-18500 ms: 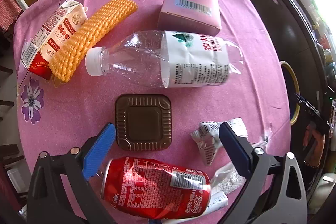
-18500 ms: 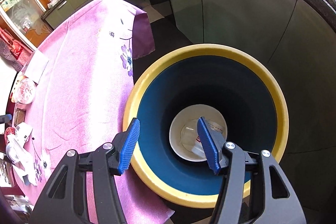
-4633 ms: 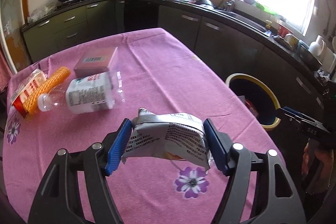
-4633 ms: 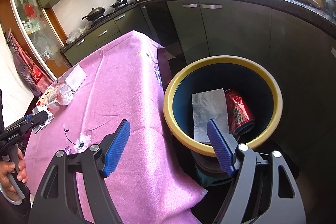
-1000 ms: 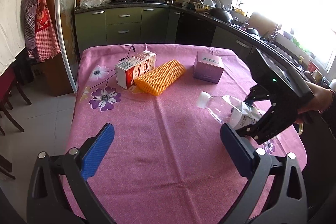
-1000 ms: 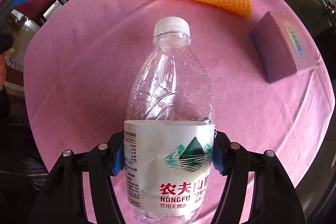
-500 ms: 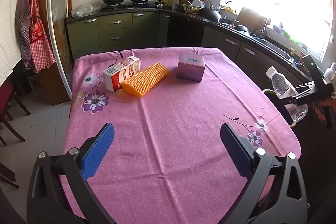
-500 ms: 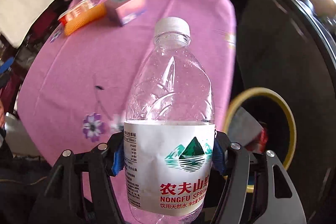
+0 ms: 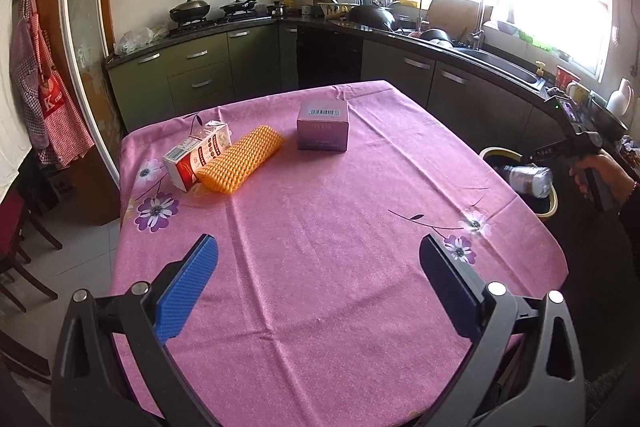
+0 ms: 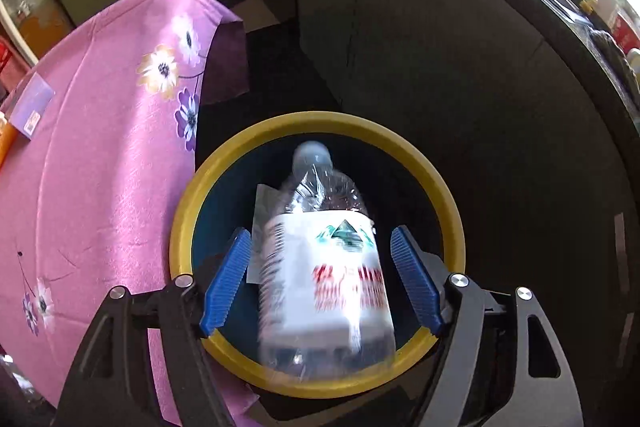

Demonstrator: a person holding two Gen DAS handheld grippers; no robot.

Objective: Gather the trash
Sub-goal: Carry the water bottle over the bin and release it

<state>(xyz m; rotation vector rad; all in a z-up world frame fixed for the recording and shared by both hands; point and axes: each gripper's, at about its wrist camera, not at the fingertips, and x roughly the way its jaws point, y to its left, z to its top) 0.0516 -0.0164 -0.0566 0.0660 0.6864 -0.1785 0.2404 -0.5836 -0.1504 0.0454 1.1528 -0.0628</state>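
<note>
Half a second ago the right gripper [image 10: 320,279] was clamped on the water bottle [image 10: 324,267], with the bin off to the lower right of its view. Now its jaws stand apart, a gap showing on each side of the bottle, which is blurred and points cap-first into the yellow-rimmed bin [image 10: 436,187] filling the middle of the right wrist view. Whether anything touches the bottle cannot be told. A pale sheet [image 10: 262,211] shows inside the bin behind the bottle. The pink floral tablecloth [image 10: 100,155] drapes down the left side of that view.

The left gripper [image 9: 318,287] matches the earlier frame: jaws wide open, empty, above the near part of the bench [image 9: 320,227].

Only the left wrist view shows what remains on the bench, at upper left of the cloth: a milk carton [image 9: 196,155] touching an orange foam net [image 9: 240,159], and a purple box [image 9: 323,127] near them to the right. At its right edge it shows the bottle lying sideways over the bin rim [image 9: 496,151] under the right gripper, a hand [image 9: 600,173] on the handle. Only the right wrist view looks into the bin.
</note>
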